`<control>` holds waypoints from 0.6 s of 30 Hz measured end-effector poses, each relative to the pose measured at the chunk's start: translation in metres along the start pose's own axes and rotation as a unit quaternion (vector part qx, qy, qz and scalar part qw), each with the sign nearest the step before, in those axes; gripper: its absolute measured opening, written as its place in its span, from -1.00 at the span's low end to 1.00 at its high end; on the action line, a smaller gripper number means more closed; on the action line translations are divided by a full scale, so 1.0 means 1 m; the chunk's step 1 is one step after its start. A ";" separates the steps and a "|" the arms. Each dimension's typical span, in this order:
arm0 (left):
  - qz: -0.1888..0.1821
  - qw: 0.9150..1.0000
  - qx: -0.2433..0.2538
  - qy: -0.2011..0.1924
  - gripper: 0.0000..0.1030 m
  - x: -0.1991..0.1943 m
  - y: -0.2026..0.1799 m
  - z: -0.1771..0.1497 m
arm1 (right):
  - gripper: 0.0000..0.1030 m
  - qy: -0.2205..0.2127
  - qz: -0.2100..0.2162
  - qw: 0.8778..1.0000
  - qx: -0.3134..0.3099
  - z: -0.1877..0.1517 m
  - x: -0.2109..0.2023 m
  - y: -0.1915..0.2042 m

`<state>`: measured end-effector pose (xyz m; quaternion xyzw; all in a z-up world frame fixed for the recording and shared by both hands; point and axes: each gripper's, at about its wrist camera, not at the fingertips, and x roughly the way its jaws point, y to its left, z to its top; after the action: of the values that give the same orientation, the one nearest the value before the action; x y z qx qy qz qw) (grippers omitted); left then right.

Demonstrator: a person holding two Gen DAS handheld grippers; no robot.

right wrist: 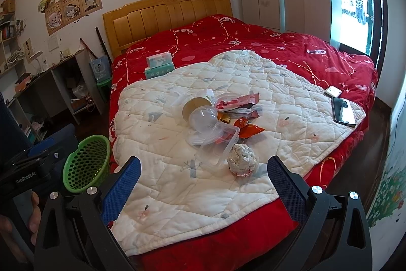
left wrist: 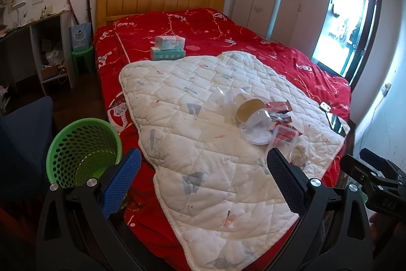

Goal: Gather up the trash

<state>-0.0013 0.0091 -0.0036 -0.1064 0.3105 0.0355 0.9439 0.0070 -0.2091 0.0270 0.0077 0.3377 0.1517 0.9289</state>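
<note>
Left gripper (left wrist: 203,182) — blue-padded fingers spread wide, nothing between them, held above the near edge of the white quilted pad (left wrist: 203,98).

Right gripper (right wrist: 204,184) — blue-padded fingers likewise spread wide, holding nothing, held low over the near part of the pad.

Green perforated plastic waste basket (left wrist: 83,149) — on the floor just beside the bed's near left corner, upright; what lies inside cannot be told.

Trash, heaped near the middle of the pad, toward its right side:
- tan paper cup (right wrist: 196,106), lying on its side, mouth toward the cameras;
- clear domed plastic lid (right wrist: 203,120), against the cup;
- clear rectangular plastic container (right wrist: 218,141), tilted, over flat white lids;
- red and orange snack wrappers (right wrist: 243,116), spread to the right of the cup;
- crumpled ball of white paper (right wrist: 242,160), nearest the right gripper, just in front of the container.

Other items: two stacked teal-and-white tissue packs (left wrist: 168,48) on the red patterned bedspread (left wrist: 203,27) beyond the pad; two phones (right wrist: 342,106) at the pad's right edge, well apart from the heap.
</note>
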 end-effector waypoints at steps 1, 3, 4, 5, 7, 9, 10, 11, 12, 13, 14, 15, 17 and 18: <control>0.001 1.000 0.000 0.001 0.90 0.000 0.000 0.000 | 0.88 0.001 0.000 1.000 0.001 0.000 0.000 0.000; 0.001 1.000 -0.001 0.002 0.90 0.001 0.001 0.000 | 0.88 0.001 0.001 1.000 0.001 -0.001 0.000 -0.001; 0.001 1.000 -0.002 0.003 0.90 0.001 0.001 0.000 | 0.88 0.002 0.001 1.000 0.001 -0.001 0.001 -0.001; 0.001 1.000 -0.002 0.003 0.90 0.001 0.001 0.000 | 0.88 0.002 0.000 1.000 0.000 -0.001 0.001 -0.001; 0.001 1.000 -0.003 0.004 0.90 0.002 0.001 -0.001 | 0.88 0.004 0.000 1.000 0.000 -0.001 0.002 -0.001; 0.001 1.000 -0.002 0.004 0.90 0.004 -0.001 -0.002 | 0.88 0.005 0.000 1.000 0.000 -0.001 0.004 -0.001; 0.001 1.000 -0.003 0.005 0.90 0.005 -0.001 -0.002 | 0.88 0.005 0.001 1.000 0.000 -0.001 0.004 -0.001; 0.001 1.000 -0.004 0.006 0.90 0.005 -0.001 -0.002 | 0.88 0.006 0.001 1.000 0.000 -0.001 0.005 -0.001; 0.002 1.000 -0.004 0.006 0.90 0.006 -0.001 -0.003 | 0.88 0.006 0.001 1.000 0.001 -0.001 0.005 -0.001; 0.003 1.000 -0.004 0.007 0.90 0.006 -0.001 -0.003 | 0.88 0.007 0.001 1.000 0.002 -0.001 0.006 -0.001; 0.003 1.000 -0.005 0.008 0.90 0.007 -0.001 -0.003 | 0.88 0.007 0.001 1.000 0.001 -0.002 0.006 -0.001; 0.003 1.000 -0.005 0.008 0.90 0.007 -0.001 -0.004 | 0.88 0.007 0.000 1.000 0.001 -0.002 0.006 -0.001; 0.002 1.000 -0.006 0.010 0.90 0.009 -0.002 -0.005 | 0.88 0.008 0.001 1.000 0.001 -0.002 0.006 -0.002; 0.003 1.000 -0.006 0.011 0.90 0.009 -0.002 -0.005 | 0.88 0.009 0.001 1.000 0.001 -0.002 0.007 -0.002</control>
<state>0.0035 0.0058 -0.0126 -0.1113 0.3206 0.0391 0.9399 0.0112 -0.2088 0.0209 0.0073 0.3463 0.1523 0.9257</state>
